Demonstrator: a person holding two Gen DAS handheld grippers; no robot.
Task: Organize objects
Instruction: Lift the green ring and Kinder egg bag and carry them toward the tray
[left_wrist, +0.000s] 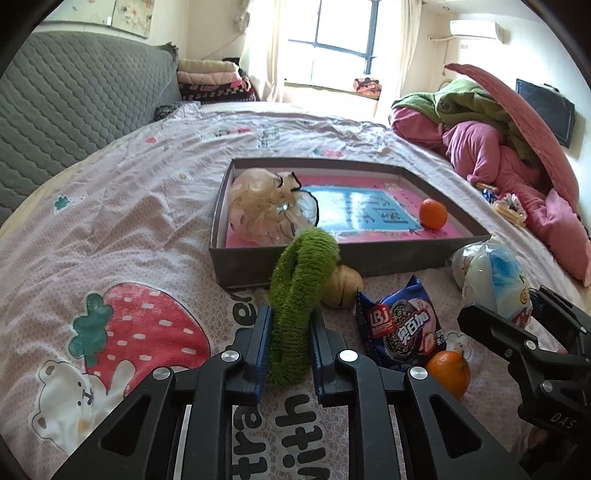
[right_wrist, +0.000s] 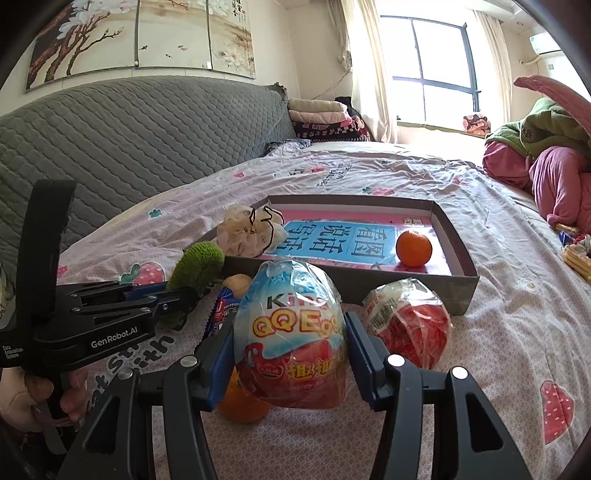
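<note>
Bed (left_wrist: 110, 206) with strawberry-print quilt carries everything. Left to right:

Left gripper (left_wrist: 290, 343): fingers clenched on a green fuzzy loop (left_wrist: 299, 295), a scrunchie-like ring. Its long axis runs along the fingers, away from the camera, and its far end points up toward the near wall of the grey box (left_wrist: 388, 258). In the right wrist view the loop (right_wrist: 197, 267) juts out past the gripper (right_wrist: 177, 295), tilted upward.

Grey box lies mid-bed, long side across. Inside: a cream frilly bundle (left_wrist: 266, 210) in the left corner, an orange (left_wrist: 433, 213) at the right end.

Before the box on the quilt: a tan rounded item (left_wrist: 345, 286), a blue cookie packet (left_wrist: 402, 326), a second orange (left_wrist: 448, 371).

Right gripper (right_wrist: 291, 358): fingers grasping a wrapped toy egg (right_wrist: 290, 332), upright, narrow end up. A red-and-white wrapped egg (right_wrist: 408, 323) lies just beside it, near the box's right corner.
</note>
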